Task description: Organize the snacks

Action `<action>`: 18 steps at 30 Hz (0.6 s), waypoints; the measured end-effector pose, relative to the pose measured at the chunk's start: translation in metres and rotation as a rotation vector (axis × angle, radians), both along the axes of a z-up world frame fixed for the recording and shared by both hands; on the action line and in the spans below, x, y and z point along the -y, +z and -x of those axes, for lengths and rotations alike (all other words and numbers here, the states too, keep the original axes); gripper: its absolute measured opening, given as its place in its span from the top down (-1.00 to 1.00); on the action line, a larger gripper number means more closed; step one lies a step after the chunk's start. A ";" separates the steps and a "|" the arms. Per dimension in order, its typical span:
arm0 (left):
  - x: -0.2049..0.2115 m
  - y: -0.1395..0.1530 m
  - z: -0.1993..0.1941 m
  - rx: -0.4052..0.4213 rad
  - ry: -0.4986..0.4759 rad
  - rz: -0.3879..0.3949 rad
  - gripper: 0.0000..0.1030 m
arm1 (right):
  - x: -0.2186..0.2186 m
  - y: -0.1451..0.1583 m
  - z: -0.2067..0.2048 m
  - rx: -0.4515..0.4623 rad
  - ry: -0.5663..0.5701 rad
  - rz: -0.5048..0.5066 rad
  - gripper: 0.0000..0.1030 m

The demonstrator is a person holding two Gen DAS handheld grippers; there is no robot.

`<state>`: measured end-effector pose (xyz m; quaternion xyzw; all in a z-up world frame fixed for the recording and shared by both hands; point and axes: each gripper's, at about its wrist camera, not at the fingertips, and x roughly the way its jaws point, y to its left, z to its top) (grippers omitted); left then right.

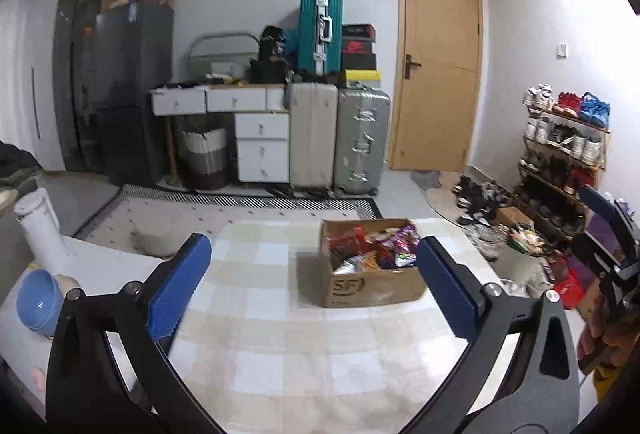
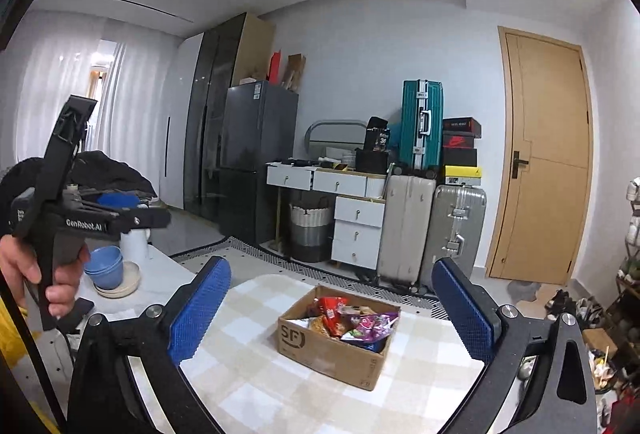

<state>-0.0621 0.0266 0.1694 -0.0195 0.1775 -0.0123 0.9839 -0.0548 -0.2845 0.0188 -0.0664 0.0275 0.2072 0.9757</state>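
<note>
Task looks nearly done, or at a pause: every snack packet in view sits inside the cardboard box, none loose on the checked cloth of the table; whether sorting inside the box is still wanted cannot be told. Left edge of the table: blue bowls on a pale plate, a white bottle behind them, well apart from the box. Left gripper hangs above the near edge, jaws spread wide, nothing between the blue pads; the person's hand grips its handle. Box stands toward the far edge, slightly right of centre, top flaps open, bare cloth all round it on the near side and left. Right gripper also fully spread and empty, box framed between its fingers. Right edge: floor clutter and a shoe rack below, so less slack there.
</note>
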 end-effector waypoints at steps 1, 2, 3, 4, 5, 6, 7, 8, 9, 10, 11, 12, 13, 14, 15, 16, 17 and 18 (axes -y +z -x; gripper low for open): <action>-0.001 -0.001 0.001 0.013 -0.003 -0.003 -0.99 | 0.003 -0.003 -0.002 0.001 -0.004 0.000 -0.99; -0.002 -0.005 0.004 0.026 0.007 -0.011 -0.99 | 0.005 -0.007 -0.005 -0.003 -0.008 -0.002 -0.99; -0.002 -0.009 0.008 0.034 0.018 -0.018 -0.99 | 0.008 -0.011 -0.007 -0.015 -0.009 -0.012 -0.99; -0.003 -0.015 0.011 0.041 0.030 -0.022 -0.99 | 0.010 -0.015 -0.010 -0.032 -0.006 -0.024 -0.99; -0.003 -0.019 0.007 0.040 0.040 -0.027 -0.99 | 0.013 -0.019 -0.014 -0.051 -0.003 -0.040 -0.99; -0.003 -0.023 0.004 0.036 0.047 -0.026 -0.99 | 0.016 -0.024 -0.018 -0.060 -0.002 -0.054 -0.99; -0.004 -0.031 0.003 0.027 0.045 -0.015 -0.99 | 0.019 -0.030 -0.020 -0.062 -0.005 -0.066 -0.99; -0.005 -0.036 -0.004 0.016 0.038 -0.009 -0.99 | 0.022 -0.038 -0.022 -0.062 -0.014 -0.073 -0.99; -0.004 -0.044 -0.011 0.004 0.027 -0.001 -0.99 | 0.025 -0.045 -0.024 -0.064 -0.021 -0.076 -0.99; -0.004 -0.051 -0.018 -0.004 0.019 0.002 -0.99 | 0.027 -0.052 -0.027 -0.069 -0.030 -0.072 -0.99; -0.002 -0.060 -0.028 -0.006 0.020 -0.001 -0.99 | 0.029 -0.060 -0.030 -0.070 -0.046 -0.067 -0.99; -0.002 -0.071 -0.034 0.001 0.029 -0.005 -0.99 | 0.032 -0.071 -0.034 -0.070 -0.066 -0.062 -0.99; -0.001 -0.080 -0.042 0.015 0.041 -0.009 -0.99 | 0.033 -0.078 -0.038 -0.079 -0.075 -0.062 -0.99; 0.000 -0.092 -0.051 0.026 0.062 -0.016 -0.99 | 0.037 -0.090 -0.044 -0.104 -0.089 -0.073 -0.99; -0.001 -0.105 -0.054 0.031 0.086 -0.021 -0.99 | 0.043 -0.101 -0.050 -0.136 -0.102 -0.098 -0.99; -0.002 -0.121 -0.056 0.048 0.104 -0.019 -0.99 | 0.049 -0.112 -0.056 -0.160 -0.113 -0.124 -0.99; -0.002 -0.132 -0.068 0.062 0.109 -0.012 -0.99 | 0.055 -0.122 -0.059 -0.171 -0.127 -0.143 -0.99; -0.003 -0.144 -0.075 0.069 0.116 -0.002 -0.99 | 0.061 -0.133 -0.062 -0.181 -0.155 -0.166 -0.99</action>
